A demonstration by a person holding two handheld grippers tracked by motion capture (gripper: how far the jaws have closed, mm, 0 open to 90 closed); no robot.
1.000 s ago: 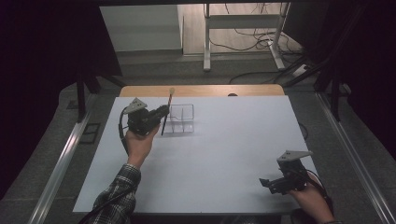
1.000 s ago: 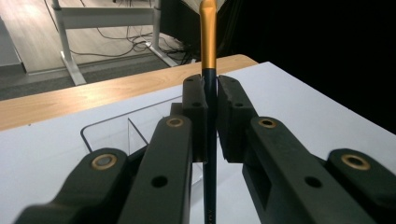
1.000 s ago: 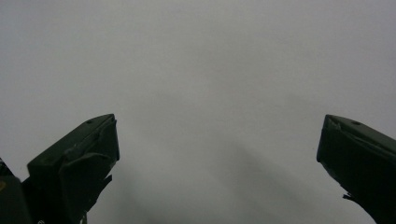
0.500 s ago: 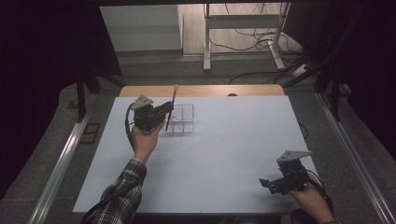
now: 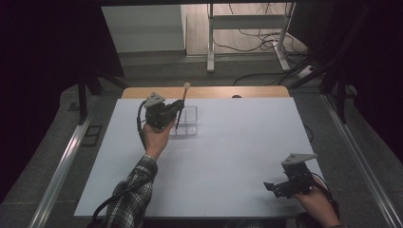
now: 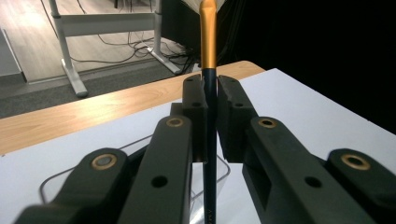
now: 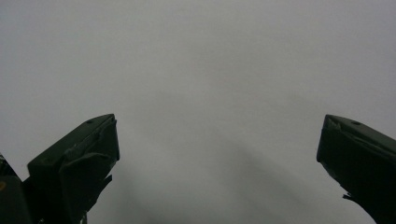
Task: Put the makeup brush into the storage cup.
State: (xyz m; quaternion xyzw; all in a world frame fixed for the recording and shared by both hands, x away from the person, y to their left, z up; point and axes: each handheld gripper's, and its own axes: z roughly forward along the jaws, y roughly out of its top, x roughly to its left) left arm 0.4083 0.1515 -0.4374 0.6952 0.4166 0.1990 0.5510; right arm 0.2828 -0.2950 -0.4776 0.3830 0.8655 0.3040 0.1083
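My left gripper (image 5: 175, 109) is shut on a thin brush (image 5: 180, 105) with a dark handle and a gold ferrule, held nearly upright. In the left gripper view the brush (image 6: 208, 93) stands clamped between the two jaws of the left gripper (image 6: 210, 91), its lower end over a clear plastic organiser box (image 6: 135, 168). From above, that clear box (image 5: 188, 120) sits on the white table just right of the gripper. My right gripper (image 5: 272, 186) rests low near the table's front right, open, jaws wide apart over bare white surface (image 7: 210, 93).
The white tabletop (image 5: 237, 142) stretches between the two hands. A wooden strip (image 5: 214, 91) runs along its far edge. Beyond it are a desk frame (image 5: 247, 28) and floor cables. Metal rails flank the table.
The left hand carried the brush forward and to the right, bringing it over the clear box and more upright. The right gripper stayed put.
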